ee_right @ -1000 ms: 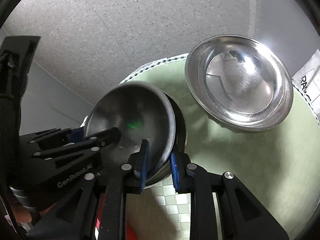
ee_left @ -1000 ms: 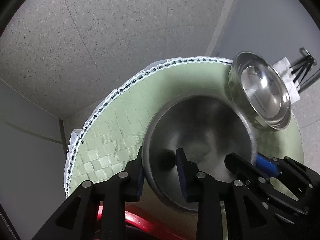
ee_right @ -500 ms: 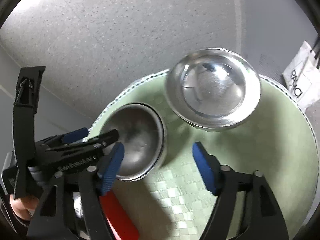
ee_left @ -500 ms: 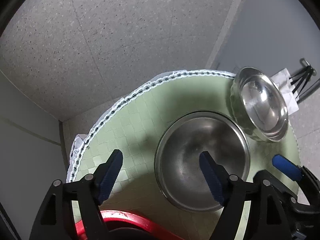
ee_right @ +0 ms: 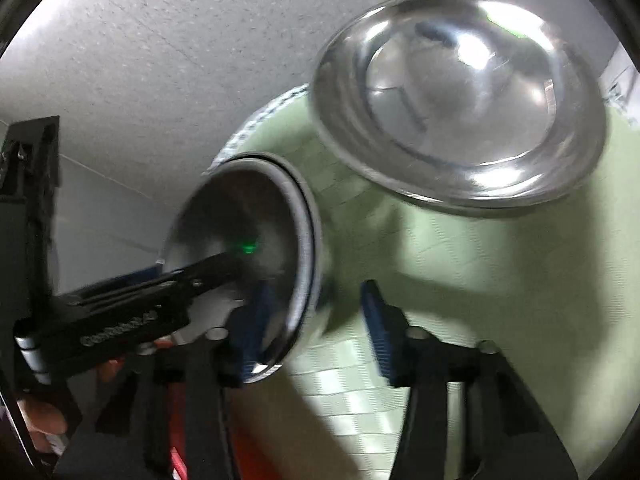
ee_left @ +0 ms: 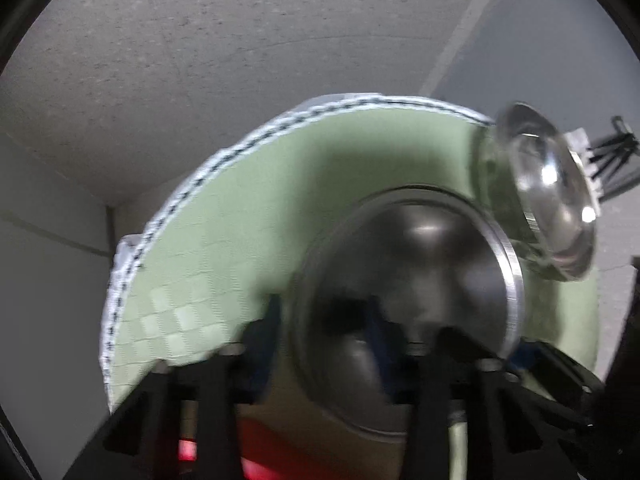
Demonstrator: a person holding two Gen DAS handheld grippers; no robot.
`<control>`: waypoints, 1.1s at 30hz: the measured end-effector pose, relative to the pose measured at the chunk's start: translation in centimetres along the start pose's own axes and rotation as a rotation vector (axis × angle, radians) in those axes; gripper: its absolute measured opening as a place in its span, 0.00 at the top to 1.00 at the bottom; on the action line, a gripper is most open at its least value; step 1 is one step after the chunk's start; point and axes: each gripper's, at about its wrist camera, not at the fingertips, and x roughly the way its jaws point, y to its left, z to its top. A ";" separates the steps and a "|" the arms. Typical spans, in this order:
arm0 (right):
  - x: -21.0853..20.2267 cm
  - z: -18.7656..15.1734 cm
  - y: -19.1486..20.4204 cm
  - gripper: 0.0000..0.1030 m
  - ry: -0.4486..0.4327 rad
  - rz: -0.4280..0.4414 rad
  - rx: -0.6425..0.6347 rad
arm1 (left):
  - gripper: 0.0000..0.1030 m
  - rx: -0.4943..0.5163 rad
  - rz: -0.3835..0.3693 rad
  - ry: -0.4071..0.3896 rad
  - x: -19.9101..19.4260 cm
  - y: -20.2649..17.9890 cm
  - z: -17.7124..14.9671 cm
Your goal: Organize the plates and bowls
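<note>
A deep steel bowl (ee_left: pixel 408 304) sits on a round green mat (ee_left: pixel 248 216). My left gripper (ee_left: pixel 324 320) straddles its near rim, one blue pad outside and one inside, and looks shut on it. In the right wrist view the same bowl (ee_right: pixel 248 248) is at the left. My right gripper (ee_right: pixel 316 328) straddles its right rim with jaws still apart, the right pad clear of the wall. A wide shiny steel bowl (ee_right: pixel 460 96) sits at the mat's far right; it also shows in the left wrist view (ee_left: pixel 548 192).
A red object (ee_left: pixel 256 468) lies low by the mat's near edge. The mat hangs over a speckled grey floor (ee_left: pixel 200 40). A black tripod (ee_left: pixel 616 160) stands beyond the shiny bowl. The left gripper's body (ee_right: pixel 120 312) crosses the right wrist view.
Both grippers were open and raised above the bowl half a second ago. They have dropped back to its rim, the left closing on it, the right narrowing around the opposite side.
</note>
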 end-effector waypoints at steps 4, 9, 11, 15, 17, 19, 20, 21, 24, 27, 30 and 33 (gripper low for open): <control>-0.4 0.0 0.4 0.67 -0.006 0.004 -0.031 | 0.72 -0.003 0.022 -0.020 -0.7 -0.2 0.0; -3.2 -0.1 0.5 0.67 -0.038 0.042 -0.061 | 0.72 -0.020 0.011 -0.094 -4.4 -1.1 -1.3; -5.0 0.3 1.0 0.67 -0.065 0.059 -0.085 | 0.72 -0.036 -0.004 -0.133 -6.6 -1.6 -1.5; -8.5 1.3 1.5 0.67 -0.119 0.082 -0.133 | 0.74 -0.035 -0.017 -0.217 -10.2 -3.5 -1.3; -10.2 2.1 1.3 0.67 -0.147 0.083 -0.149 | 0.74 -0.026 -0.024 -0.249 -11.4 -4.8 -1.0; -11.3 2.7 0.8 0.67 -0.164 0.076 -0.159 | 0.75 -0.021 -0.036 -0.267 -12.0 -5.9 -0.8; -12.0 3.1 0.2 0.67 -0.175 0.074 -0.160 | 0.75 -0.020 -0.044 -0.274 -12.2 -6.5 -0.6; -12.4 3.4 -0.1 0.67 -0.179 0.067 -0.164 | 0.76 -0.015 -0.048 -0.274 -12.2 -7.1 -0.5; -13.4 4.1 -1.7 0.67 -0.192 0.038 -0.170 | 0.77 0.000 -0.054 -0.274 -11.6 -8.8 0.2; -13.8 5.6 -3.4 0.67 -0.196 0.006 -0.172 | 0.77 0.013 -0.064 -0.255 -10.1 -10.6 1.2; -13.9 7.0 -5.2 0.67 -0.187 -0.018 -0.161 | 0.77 0.023 -0.071 -0.237 -8.1 -11.8 2.5; -13.2 8.3 -6.5 0.67 -0.175 -0.039 -0.155 | 0.78 0.029 -0.071 -0.213 -5.5 -12.3 4.4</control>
